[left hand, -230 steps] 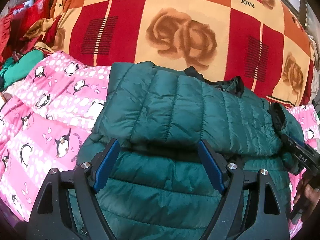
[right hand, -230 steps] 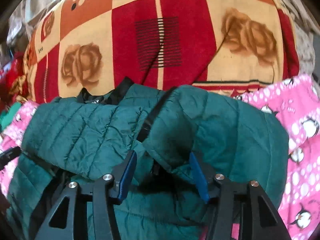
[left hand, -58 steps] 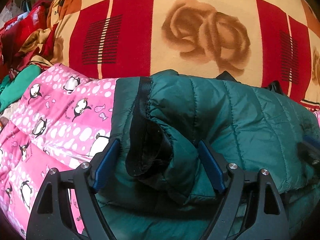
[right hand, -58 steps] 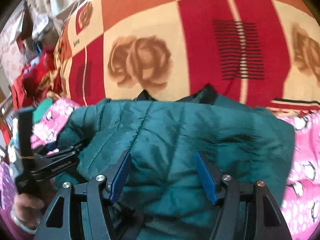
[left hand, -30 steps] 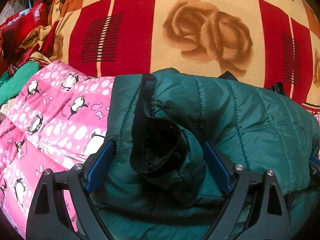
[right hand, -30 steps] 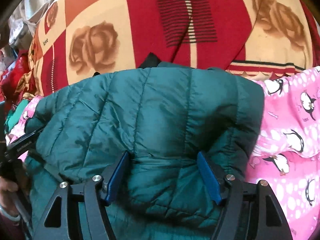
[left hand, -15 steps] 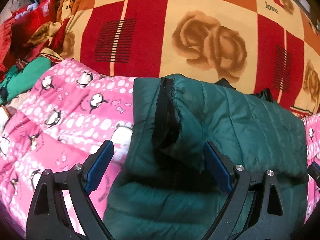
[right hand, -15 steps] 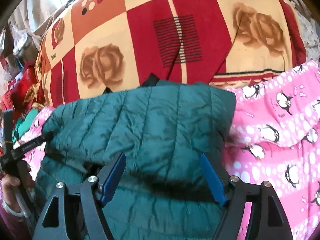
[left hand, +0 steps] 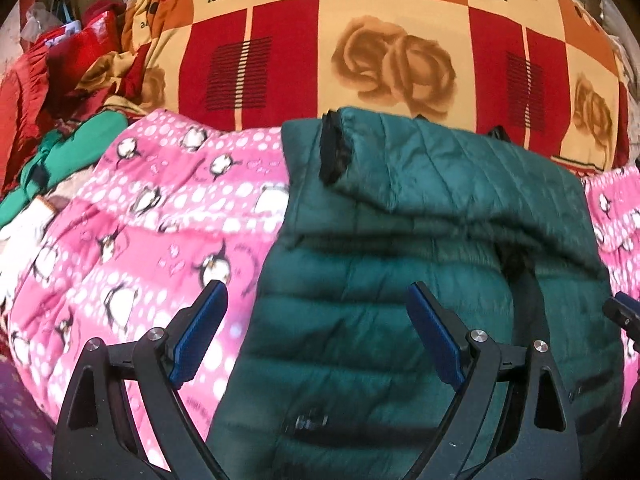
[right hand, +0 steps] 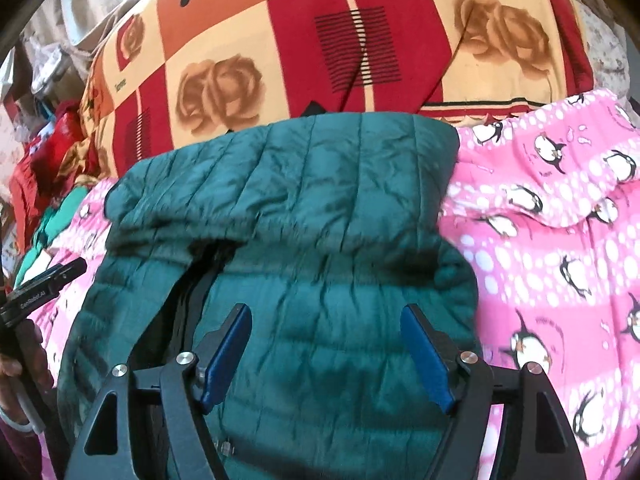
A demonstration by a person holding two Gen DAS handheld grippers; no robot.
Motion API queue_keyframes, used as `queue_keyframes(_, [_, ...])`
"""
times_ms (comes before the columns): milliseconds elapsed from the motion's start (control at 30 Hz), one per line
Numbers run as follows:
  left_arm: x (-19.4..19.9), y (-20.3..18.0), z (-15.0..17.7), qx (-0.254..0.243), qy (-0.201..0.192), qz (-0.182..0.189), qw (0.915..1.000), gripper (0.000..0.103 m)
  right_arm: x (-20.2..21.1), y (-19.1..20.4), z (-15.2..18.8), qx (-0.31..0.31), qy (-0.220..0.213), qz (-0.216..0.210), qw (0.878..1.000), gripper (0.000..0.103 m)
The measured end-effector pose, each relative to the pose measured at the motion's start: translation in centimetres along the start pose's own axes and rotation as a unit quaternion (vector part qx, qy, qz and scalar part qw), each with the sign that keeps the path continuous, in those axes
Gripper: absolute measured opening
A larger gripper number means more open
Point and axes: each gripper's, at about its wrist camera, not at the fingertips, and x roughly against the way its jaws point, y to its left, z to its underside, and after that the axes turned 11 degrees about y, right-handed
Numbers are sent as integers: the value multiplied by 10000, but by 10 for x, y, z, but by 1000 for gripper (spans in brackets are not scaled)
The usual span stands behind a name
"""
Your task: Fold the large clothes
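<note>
A dark green puffer jacket (left hand: 420, 208) lies on the bed with its sleeves folded across the chest. A black-lined cuff (left hand: 334, 152) ends the upper sleeve near the jacket's top left corner. My left gripper (left hand: 316, 292) hovers open above the jacket's left edge, half over the pink blanket, with nothing between its pads. In the right wrist view the jacket (right hand: 320, 184) fills the middle, its front opening (right hand: 200, 280) gaping below the folded sleeve. My right gripper (right hand: 325, 312) hangs open over the lower body of the jacket, holding nothing.
A pink penguin blanket (left hand: 140, 216) lies under the jacket on both sides. Behind it spreads a red and orange checked blanket with roses (left hand: 392, 60). Red and green clothes (left hand: 60, 128) are piled at the far left. A hand (right hand: 16, 356) holds the left gripper's body (right hand: 44, 284).
Both grippers have pulled back and up from the jacket, so more of it and the pink blanket shows. The folded sleeves stay lying where they were let go.
</note>
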Motion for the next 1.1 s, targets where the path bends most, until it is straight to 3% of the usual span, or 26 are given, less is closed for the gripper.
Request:
queue_keyframes(333, [7,10,42,-51,117,-41,9999,91,4,9,45,144,162,259,9994,75])
queue_keyframes(1100, [24,30,111,-179,358,-74,9992,91,30,17,114,268,504,204,9982,75])
